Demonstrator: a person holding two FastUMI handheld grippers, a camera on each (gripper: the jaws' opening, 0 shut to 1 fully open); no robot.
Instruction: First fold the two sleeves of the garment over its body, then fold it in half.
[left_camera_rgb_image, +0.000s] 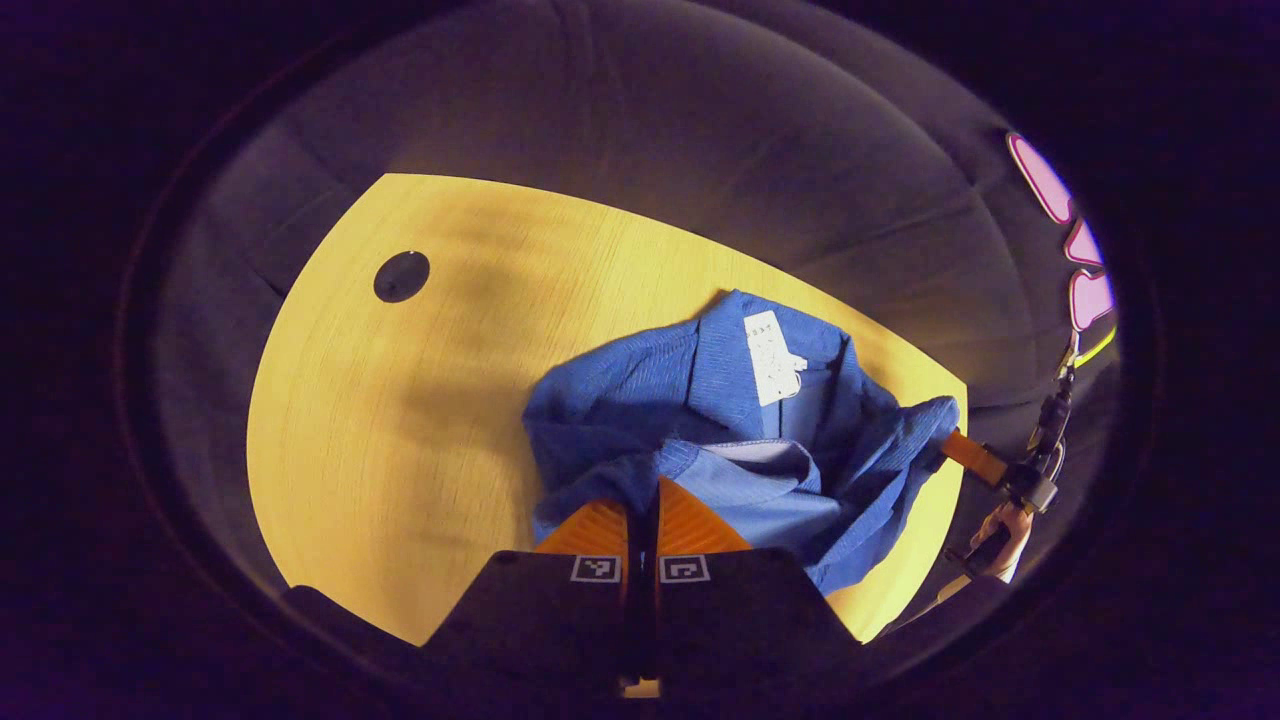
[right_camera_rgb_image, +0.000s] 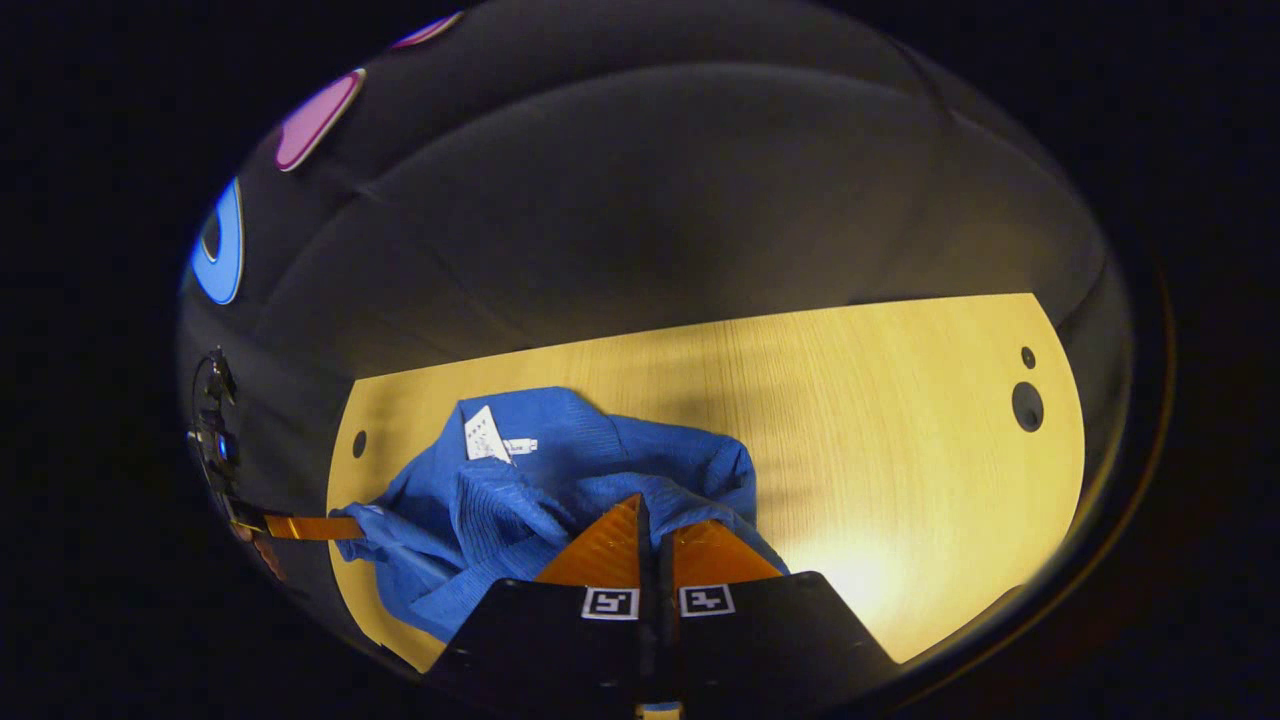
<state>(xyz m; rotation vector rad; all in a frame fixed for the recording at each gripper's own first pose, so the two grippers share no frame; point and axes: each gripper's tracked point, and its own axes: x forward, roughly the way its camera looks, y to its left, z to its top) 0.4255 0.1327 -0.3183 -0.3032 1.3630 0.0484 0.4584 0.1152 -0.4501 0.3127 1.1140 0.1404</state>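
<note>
A blue garment (left_camera_rgb_image: 700, 420) lies bunched on the wooden table (left_camera_rgb_image: 400, 420), with a white tag (left_camera_rgb_image: 775, 355) showing at its collar. My left gripper (left_camera_rgb_image: 645, 488) is shut on a fold of the blue cloth at the garment's near edge. In the left gripper view my right gripper (left_camera_rgb_image: 965, 452) grips the garment's far right edge, a hand (left_camera_rgb_image: 1005, 530) behind it. In the right gripper view the garment (right_camera_rgb_image: 520, 480) sits left of centre, and my right gripper (right_camera_rgb_image: 652, 508) is shut on its cloth. There the left gripper (right_camera_rgb_image: 300, 527) pinches the left edge.
The table (right_camera_rgb_image: 880, 450) stretches bare to the right in the right gripper view, with a round cable hole (right_camera_rgb_image: 1027, 405) near its far corner. Another hole (left_camera_rgb_image: 400, 276) shows at the far left in the left gripper view. Dark cloth walls surround the table.
</note>
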